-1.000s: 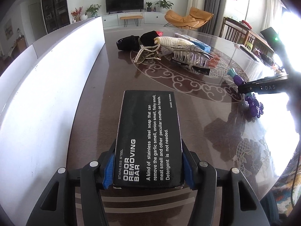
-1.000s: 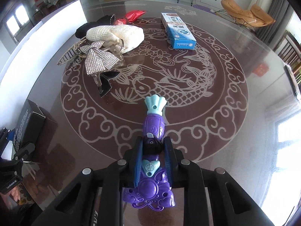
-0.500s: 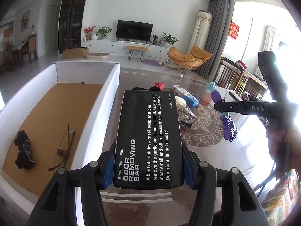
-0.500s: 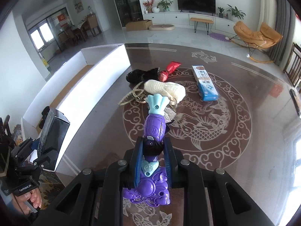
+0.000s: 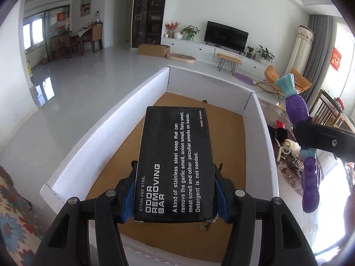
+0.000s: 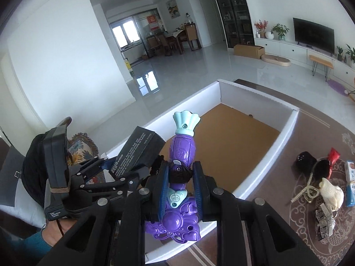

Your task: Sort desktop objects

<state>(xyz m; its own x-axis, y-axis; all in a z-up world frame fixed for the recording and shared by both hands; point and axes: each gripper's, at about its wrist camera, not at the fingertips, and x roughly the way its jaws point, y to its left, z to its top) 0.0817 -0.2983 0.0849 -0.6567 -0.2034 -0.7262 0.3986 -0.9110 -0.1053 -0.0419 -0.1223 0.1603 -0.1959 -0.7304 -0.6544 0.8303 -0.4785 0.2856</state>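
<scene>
My left gripper (image 5: 175, 190) is shut on a black odor-removing-bar box (image 5: 175, 161) and holds it in the air over the near end of a white cardboard box (image 5: 106, 141) with a brown floor. My right gripper (image 6: 179, 184) is shut on a purple toy (image 6: 180, 155) with a teal fan-shaped tip, held over the same white box (image 6: 286, 128), just right of the left gripper. The toy also shows at the right of the left wrist view (image 5: 297, 108). The black box shows in the right wrist view (image 6: 137, 153).
On the dark patterned table (image 6: 295, 228) to the right of the white box lie black hair pieces (image 6: 307, 159), a red item (image 6: 334, 155), a cream pouch (image 6: 331, 194), a silver chain (image 6: 307, 191), a sparkly clip (image 6: 325, 220) and a blue-white carton (image 6: 350, 184).
Both grippers rose and swung left from the table to above the white box, carrying the black box and the purple toy. The cameras tilted up toward the room.
</scene>
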